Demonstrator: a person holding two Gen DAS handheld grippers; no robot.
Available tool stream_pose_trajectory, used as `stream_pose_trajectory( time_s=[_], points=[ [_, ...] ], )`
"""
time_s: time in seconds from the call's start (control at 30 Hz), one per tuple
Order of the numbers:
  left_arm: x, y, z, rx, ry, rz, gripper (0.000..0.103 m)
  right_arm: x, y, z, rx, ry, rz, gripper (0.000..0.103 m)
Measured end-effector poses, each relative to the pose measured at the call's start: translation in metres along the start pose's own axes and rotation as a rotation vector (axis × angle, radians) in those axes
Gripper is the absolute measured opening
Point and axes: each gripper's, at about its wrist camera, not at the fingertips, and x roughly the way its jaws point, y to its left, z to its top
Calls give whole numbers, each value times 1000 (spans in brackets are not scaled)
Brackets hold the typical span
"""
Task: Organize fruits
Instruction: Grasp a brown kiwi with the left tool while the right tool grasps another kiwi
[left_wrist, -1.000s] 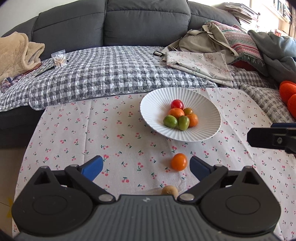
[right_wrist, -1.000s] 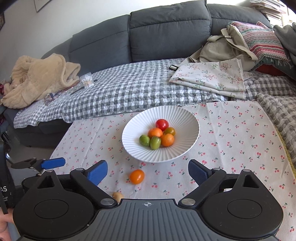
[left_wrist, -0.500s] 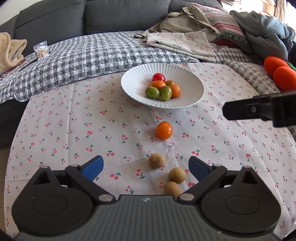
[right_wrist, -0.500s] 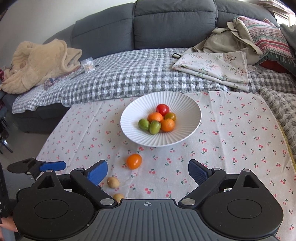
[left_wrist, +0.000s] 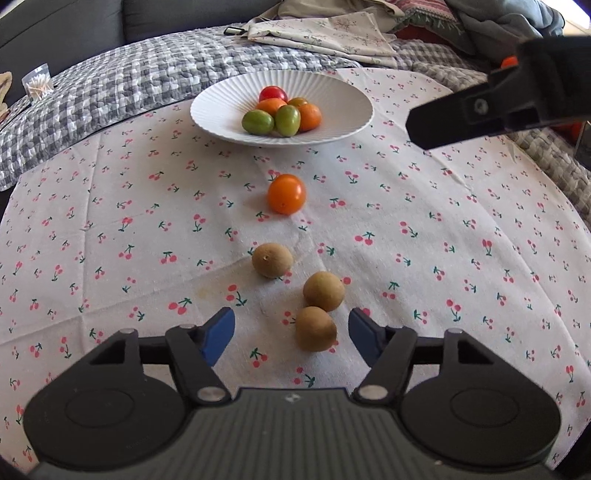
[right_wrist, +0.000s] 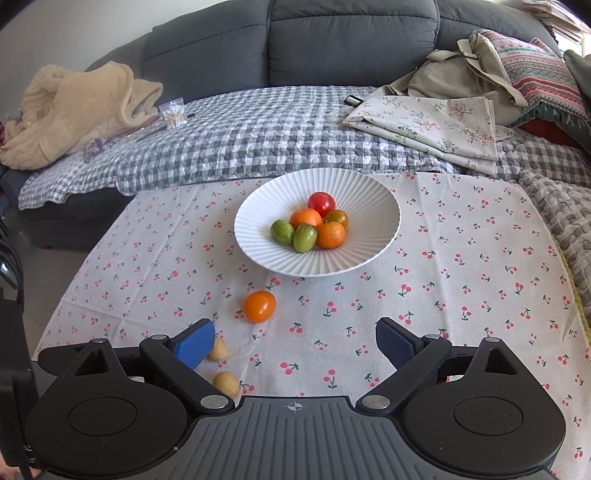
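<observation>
A white ribbed bowl (left_wrist: 343, 122) (right_wrist: 373, 258) on the cherry-print tablecloth holds several small fruits: red, orange and green. An orange tomato (left_wrist: 286, 194) (right_wrist: 259, 306) lies loose in front of the bowl. Three brown round fruits lie nearer: one (left_wrist: 272, 260), a second (left_wrist: 324, 291) and a third (left_wrist: 316, 328); two show in the right wrist view (right_wrist: 218, 349) (right_wrist: 226, 384). My left gripper (left_wrist: 291, 334) is open, low over the cloth, with the nearest brown fruit between its fingers. My right gripper (right_wrist: 295, 345) is open and empty, right of the brown fruits.
A grey sofa (right_wrist: 332, 44) with a checked quilt (right_wrist: 258, 136) stands behind the table. A beige blanket (right_wrist: 77, 107), folded floral cloth (right_wrist: 436, 122) and cushions (right_wrist: 539, 70) lie on it. The right gripper's finger (left_wrist: 498, 110) crosses the left wrist view at upper right.
My left gripper has pulled back and lowered towards the table; the three brown fruits have come into view in front of it. My right gripper has drawn back slightly. Both stay open.
</observation>
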Motion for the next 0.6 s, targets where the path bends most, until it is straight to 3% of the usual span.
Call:
stream_pose_trajectory(
  time_s=[0.17,0.27,0.6],
  points=[
    [10,-1,-3,5,19,-22,33,1,-1,-1,-2,4,-5,96],
    [10,-2,-2,12,14,-23,24,1,-1,-1,-2,4,-5,96],
    [1,16,5,-72,8,2,24,11,-5,-5,0,29,-5,96]
  ],
)
